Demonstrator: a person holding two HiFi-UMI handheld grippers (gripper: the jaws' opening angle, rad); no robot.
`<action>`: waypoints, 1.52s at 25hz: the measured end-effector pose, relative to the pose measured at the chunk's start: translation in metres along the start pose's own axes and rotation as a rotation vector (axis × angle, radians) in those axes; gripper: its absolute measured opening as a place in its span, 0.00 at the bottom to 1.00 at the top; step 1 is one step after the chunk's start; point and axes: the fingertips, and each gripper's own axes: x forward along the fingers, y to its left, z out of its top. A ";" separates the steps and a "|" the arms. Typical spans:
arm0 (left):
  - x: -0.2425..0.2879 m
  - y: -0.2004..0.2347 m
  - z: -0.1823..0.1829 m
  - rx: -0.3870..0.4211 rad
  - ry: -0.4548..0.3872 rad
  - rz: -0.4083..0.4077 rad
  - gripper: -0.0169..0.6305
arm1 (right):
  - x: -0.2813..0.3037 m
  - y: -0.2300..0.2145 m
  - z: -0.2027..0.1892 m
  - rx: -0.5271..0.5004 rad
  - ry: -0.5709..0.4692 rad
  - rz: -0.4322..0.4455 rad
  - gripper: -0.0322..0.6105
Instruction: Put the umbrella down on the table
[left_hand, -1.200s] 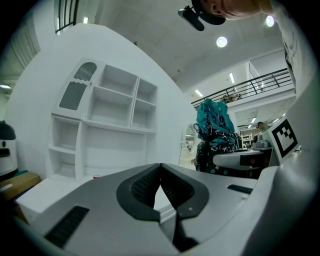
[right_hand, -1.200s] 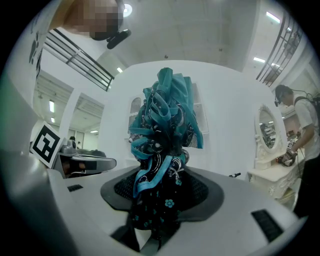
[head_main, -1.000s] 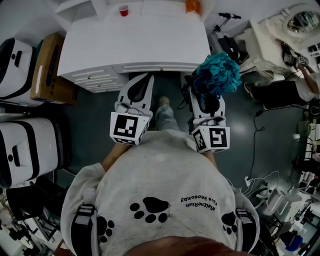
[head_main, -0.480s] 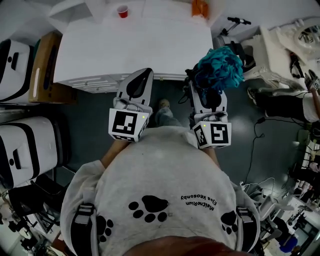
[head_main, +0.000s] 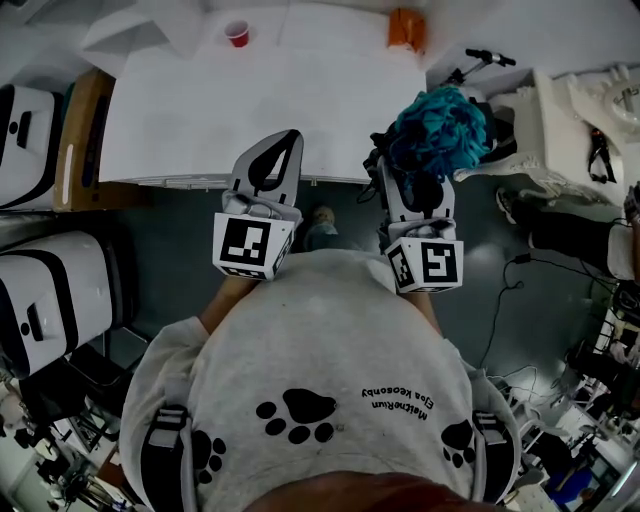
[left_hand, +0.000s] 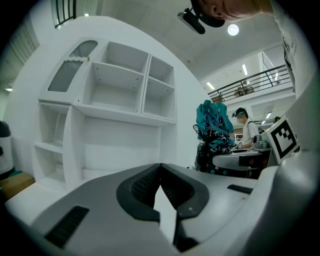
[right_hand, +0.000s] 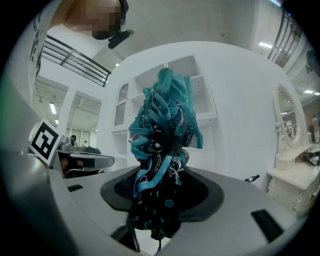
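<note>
A folded teal and black umbrella (head_main: 437, 128) stands upright in my right gripper (head_main: 413, 190), which is shut on its lower part. In the right gripper view the umbrella (right_hand: 162, 145) fills the gap between the jaws of the right gripper (right_hand: 162, 187), and its bunched cloth rises above them. My left gripper (head_main: 291, 138) is shut with nothing in it, and its tips reach over the front edge of the white table (head_main: 200, 110). In the left gripper view the left gripper (left_hand: 160, 166) has its pads meeting, and the umbrella (left_hand: 215, 125) shows off to the right.
A red cup (head_main: 237, 34) and an orange thing (head_main: 407, 28) stand at the table's far edge. A cardboard box (head_main: 80, 130) and white cases (head_main: 50, 300) lie on the left. A white dresser (head_main: 580, 110) is on the right. White shelves (left_hand: 125, 100) rise behind the table.
Both grippers have moved forward to the table together. The left tips now overlap its front edge and the umbrella is beside its right corner. The grip has not changed.
</note>
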 end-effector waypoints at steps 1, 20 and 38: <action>0.009 0.001 0.000 -0.001 0.002 0.006 0.05 | 0.006 -0.006 0.000 0.002 0.003 0.004 0.42; 0.075 0.002 -0.015 -0.005 0.056 0.023 0.05 | 0.062 -0.050 -0.018 0.018 0.051 0.066 0.42; 0.100 0.019 -0.034 -0.010 0.143 -0.083 0.05 | 0.087 -0.044 -0.047 0.056 0.135 0.015 0.42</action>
